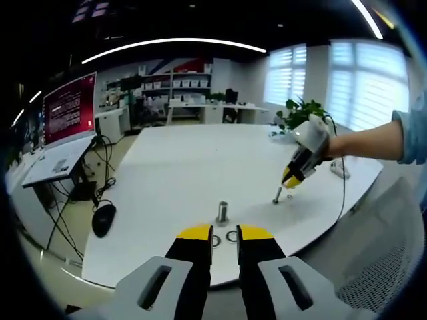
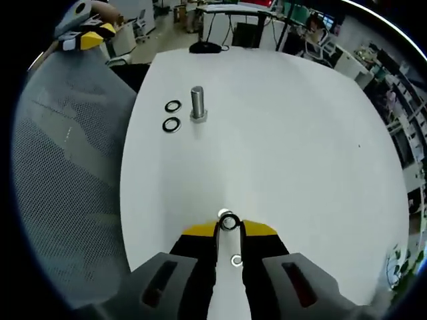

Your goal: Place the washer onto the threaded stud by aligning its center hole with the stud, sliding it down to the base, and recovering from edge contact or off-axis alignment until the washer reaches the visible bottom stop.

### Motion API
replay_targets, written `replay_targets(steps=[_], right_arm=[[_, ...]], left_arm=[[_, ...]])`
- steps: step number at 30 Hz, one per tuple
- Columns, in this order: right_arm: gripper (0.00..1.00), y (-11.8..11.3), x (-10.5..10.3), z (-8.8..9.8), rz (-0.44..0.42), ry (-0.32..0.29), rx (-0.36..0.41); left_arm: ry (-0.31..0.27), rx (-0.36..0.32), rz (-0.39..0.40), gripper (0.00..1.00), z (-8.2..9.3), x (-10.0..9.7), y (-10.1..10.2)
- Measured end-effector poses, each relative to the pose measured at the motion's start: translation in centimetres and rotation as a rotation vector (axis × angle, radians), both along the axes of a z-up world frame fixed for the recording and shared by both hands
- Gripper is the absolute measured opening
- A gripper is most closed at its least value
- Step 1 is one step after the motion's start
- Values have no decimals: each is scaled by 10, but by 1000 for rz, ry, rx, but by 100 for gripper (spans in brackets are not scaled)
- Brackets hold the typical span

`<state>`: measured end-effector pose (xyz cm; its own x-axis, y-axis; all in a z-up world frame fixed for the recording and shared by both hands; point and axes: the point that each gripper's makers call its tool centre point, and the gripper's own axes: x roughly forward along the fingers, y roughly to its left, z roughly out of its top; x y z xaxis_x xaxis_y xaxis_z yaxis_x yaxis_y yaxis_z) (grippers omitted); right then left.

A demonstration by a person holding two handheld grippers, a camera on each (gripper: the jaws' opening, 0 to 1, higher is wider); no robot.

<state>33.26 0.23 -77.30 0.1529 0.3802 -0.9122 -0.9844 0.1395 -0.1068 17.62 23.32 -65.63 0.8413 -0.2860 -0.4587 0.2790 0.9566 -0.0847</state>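
My right gripper (image 2: 229,227) points down at the white table (image 2: 280,133) and is shut on a dark washer (image 2: 230,223), held flat between its yellow tips. A small threaded stud (image 2: 225,214) stands just beyond that washer, touching or overlapping its far edge. A loose washer (image 2: 236,260) lies on the table under the jaws. In the left gripper view this right gripper (image 1: 291,179) hovers just right of the small stud (image 1: 277,195). My left gripper (image 1: 225,233) is open, off the table's near edge. A larger stud (image 1: 222,212) stands ahead of it, with a washer (image 1: 231,236) beside it.
Two washers (image 2: 173,106) (image 2: 171,125) lie left of the larger stud (image 2: 197,103). A mesh chair (image 2: 67,173) stands along the table's edge, with the left gripper (image 2: 87,37) above it. A mouse (image 1: 103,219), a screen (image 1: 69,110) and a plant (image 1: 303,110) lie beyond.
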Motion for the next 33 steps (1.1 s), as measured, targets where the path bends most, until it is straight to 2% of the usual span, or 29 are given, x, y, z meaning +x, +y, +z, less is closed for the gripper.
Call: replay_targets(steps=[17, 33], right_arm=[[14, 6, 2, -15, 42, 21, -60], [14, 5, 1, -48, 37, 48, -119]], left_arm=[[0, -1, 0, 11, 0, 0, 0], [6, 1, 2, 11, -1, 0, 0]])
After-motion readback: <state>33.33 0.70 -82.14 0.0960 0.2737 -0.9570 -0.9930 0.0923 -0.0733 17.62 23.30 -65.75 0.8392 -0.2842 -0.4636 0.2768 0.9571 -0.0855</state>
